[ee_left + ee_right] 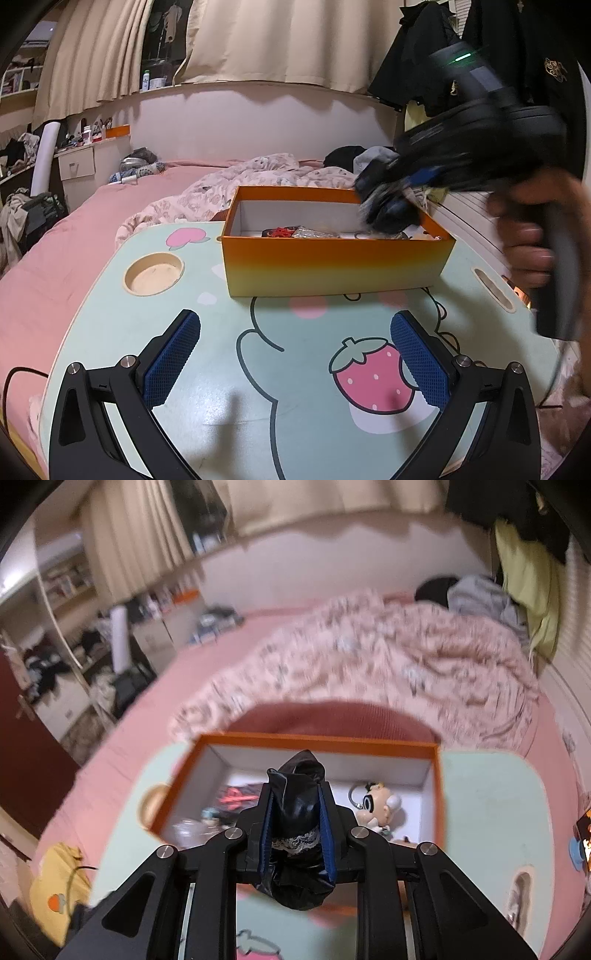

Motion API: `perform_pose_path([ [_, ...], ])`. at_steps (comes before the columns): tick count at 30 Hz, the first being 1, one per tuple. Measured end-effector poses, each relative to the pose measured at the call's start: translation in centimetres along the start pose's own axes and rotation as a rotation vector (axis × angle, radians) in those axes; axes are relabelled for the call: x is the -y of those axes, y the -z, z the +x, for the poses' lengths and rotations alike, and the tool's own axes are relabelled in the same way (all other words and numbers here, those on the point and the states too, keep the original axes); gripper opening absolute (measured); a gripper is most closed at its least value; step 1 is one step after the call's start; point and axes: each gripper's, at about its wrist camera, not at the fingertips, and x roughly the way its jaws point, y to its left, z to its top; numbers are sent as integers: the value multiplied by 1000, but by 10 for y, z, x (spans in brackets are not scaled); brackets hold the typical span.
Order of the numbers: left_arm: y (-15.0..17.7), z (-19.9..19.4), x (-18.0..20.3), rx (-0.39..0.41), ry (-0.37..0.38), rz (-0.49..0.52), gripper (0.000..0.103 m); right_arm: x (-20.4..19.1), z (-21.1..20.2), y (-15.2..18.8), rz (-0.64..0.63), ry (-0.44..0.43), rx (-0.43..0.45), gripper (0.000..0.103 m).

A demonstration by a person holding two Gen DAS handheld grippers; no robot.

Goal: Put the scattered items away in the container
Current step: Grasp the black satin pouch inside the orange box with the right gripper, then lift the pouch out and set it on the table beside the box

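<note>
Over the mint worktop point(229, 373) on the bed, we hold the right gripper point(295, 794) clamped on a black lace-trimmed cloth point(295, 812) directly above the orange box point(321, 740), while our left gripper point(295, 354) sits spread and empty, farther back.

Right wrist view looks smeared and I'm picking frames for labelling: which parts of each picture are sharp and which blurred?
Right wrist view: the right tool and the black item it grips are sharp; the bed and orange box are motion-smeared. Left wrist view: the table, box and open left tool are crisp; only the right tool is blurred.
</note>
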Motion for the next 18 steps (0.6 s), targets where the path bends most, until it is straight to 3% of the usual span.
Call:
perform_pose_path([
  [5,0,0,-1,-5,-1,-7,103,0,-43,28,21,-79,32,21],
  [13,0,4,2,-22,-3,6,103,20,-25,104,106,-111,-125,21],
  [16,0,6,3,-36,-4,17,103,27,-13,117,142,-113,-130,27],
  [18,1,9,4,-52,-9,28,103,34,-14,122,169,-135,-102,38],
])
